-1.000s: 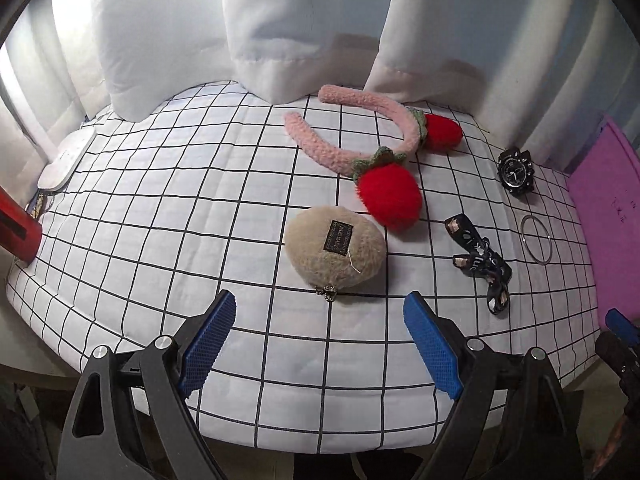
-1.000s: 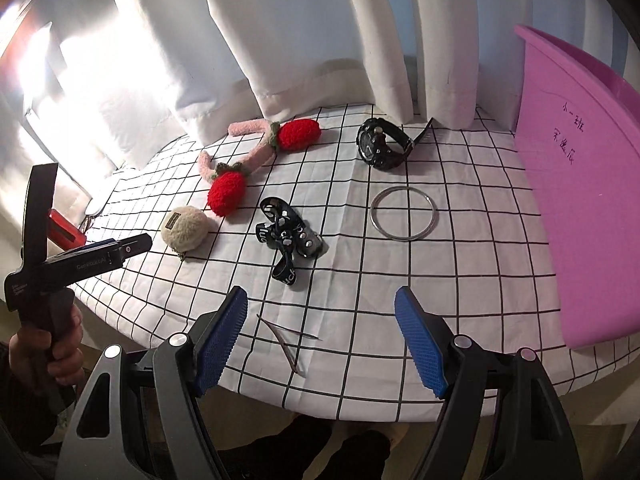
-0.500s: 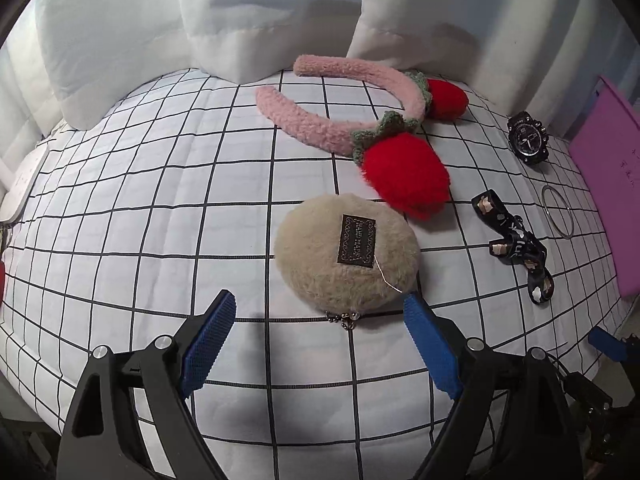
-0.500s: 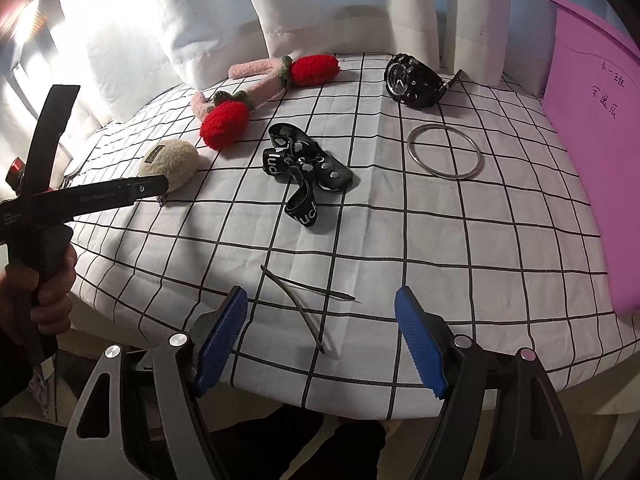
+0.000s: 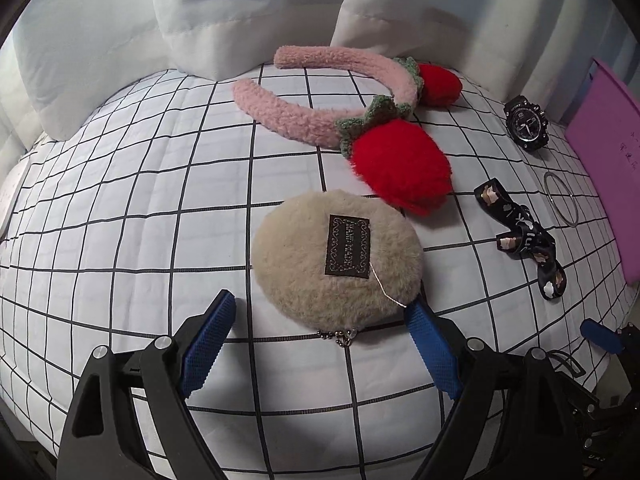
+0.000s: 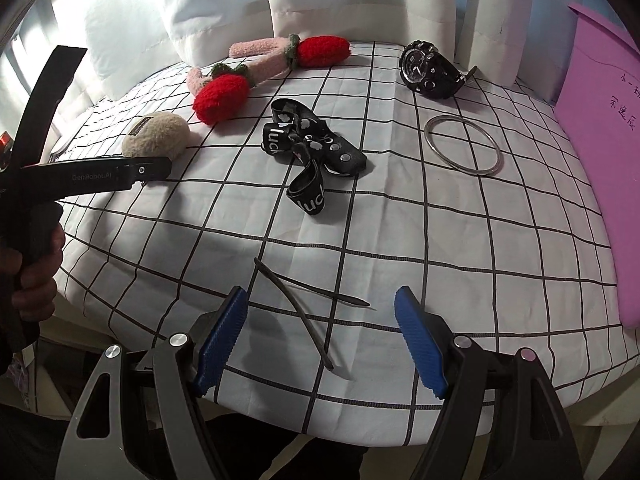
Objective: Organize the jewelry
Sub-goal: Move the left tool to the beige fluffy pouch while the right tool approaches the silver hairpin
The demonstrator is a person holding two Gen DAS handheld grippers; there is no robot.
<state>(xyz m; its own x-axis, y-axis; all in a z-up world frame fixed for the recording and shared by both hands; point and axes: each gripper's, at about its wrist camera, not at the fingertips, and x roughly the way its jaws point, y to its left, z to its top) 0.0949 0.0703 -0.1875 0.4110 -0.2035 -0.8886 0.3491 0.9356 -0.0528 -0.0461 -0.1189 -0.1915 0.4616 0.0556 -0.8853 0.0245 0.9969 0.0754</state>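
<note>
Grippers wide apart over the jewelry

Jewelry lies spread on my checked cloth [image 6: 480,248]. My left gripper [image 5: 320,312] has its blue fingers [image 5: 208,336] wide apart, one on each side of the near end of the fluffy beige pouch [image 5: 304,264]. The right finger looks very close to the pouch, but I cannot tell if it touches. My right gripper [image 6: 320,312] is wide apart too, and nothing is pinched in it. The thin dark hair clip [image 6: 304,304] lies on the cloth between its fingers. Farther back I see the black ribbon bow [image 6: 312,148], the silver bangle [image 6: 464,146], the black watch [image 6: 428,70] and the pink strawberry headband [image 5: 320,112]. The purple board [image 6: 600,152] stands at the right
</note>
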